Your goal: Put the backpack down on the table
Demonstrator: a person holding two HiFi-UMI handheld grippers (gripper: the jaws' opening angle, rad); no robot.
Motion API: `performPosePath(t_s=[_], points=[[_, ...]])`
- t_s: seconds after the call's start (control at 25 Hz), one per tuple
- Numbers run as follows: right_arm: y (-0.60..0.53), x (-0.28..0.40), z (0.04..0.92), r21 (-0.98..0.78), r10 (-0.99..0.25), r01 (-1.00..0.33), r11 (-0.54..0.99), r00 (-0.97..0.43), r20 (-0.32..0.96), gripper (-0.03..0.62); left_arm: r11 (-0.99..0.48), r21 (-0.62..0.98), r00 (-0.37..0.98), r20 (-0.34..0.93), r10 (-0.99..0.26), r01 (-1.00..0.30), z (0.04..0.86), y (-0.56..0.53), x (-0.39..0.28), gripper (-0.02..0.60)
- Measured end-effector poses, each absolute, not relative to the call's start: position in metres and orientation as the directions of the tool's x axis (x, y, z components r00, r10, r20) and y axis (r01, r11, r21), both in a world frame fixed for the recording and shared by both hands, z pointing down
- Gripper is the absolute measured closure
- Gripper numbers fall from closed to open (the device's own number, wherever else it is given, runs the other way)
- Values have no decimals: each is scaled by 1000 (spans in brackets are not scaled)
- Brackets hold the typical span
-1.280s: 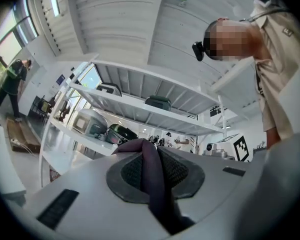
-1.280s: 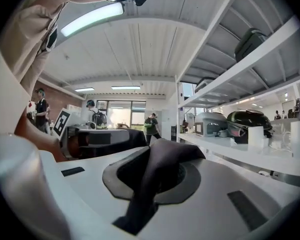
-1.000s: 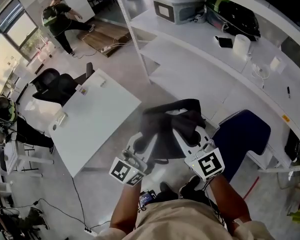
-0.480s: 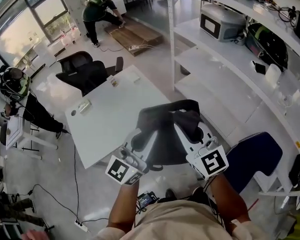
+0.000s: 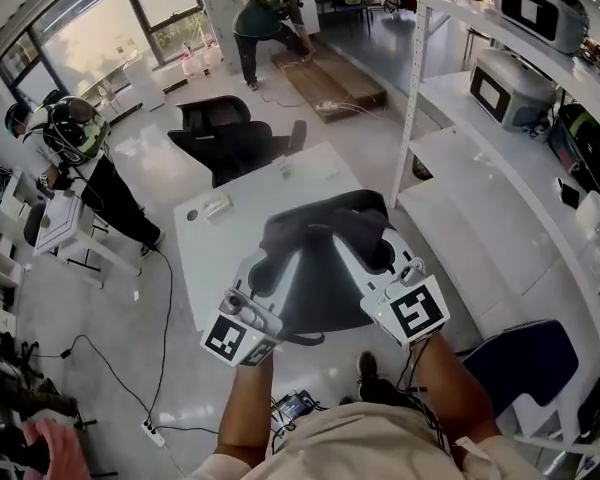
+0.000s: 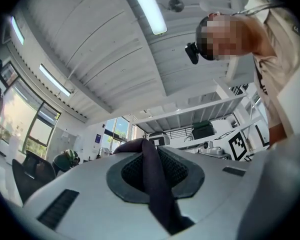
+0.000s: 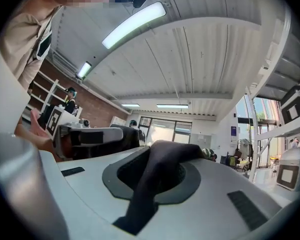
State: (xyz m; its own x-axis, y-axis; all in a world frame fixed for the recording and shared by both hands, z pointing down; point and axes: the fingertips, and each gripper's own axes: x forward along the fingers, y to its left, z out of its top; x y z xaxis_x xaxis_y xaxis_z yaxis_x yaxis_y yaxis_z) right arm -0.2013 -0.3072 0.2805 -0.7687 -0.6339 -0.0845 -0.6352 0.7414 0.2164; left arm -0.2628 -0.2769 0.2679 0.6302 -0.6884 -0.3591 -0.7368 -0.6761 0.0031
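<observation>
Backpack hangs pinched in left tool and right tool.

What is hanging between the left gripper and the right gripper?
The dark backpack: in the head view it hangs between the left gripper and the right gripper, each with its jaws shut on part of it.

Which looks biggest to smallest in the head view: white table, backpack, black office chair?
Largest: the white table, though partly covered.
Next: the backpack, enlarged by nearness to the camera.
Smallest: the black office chair, farther off; these two are close, so unsure.
</observation>
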Motion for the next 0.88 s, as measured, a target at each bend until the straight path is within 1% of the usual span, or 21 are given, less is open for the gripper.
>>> performPosePath(t_s=[0.36,0.48,0.6,0.72,0.8,0.88], points=[[-414,-267,292,203,-517,-520,830,-853,-71,533,-508,4,474,-350,-808,-862,277,-383,-332,531],[-462,-293,311,192,-475,-474,859,-879,-44,533,-456,34,422,-322,-848,-889,296,-432,-358,531],[-510,-322,353,178,-441,-427,887,-896,50,533,-425,67,398,-245,-884,-903,339,-482,-383,526],[-551,-333,395,87,-446,-437,895,-880,163,524,-393,96,382,-110,-918,-915,383,-516,-395,494],[-566,-332,418,68,-463,-460,885,-859,219,482,-347,108,348,-6,-937,-932,415,-525,-400,463],[-574,-329,441,78,-476,-475,877,-834,278,402,-293,122,303,73,-950,-948,442,-529,-408,431]])
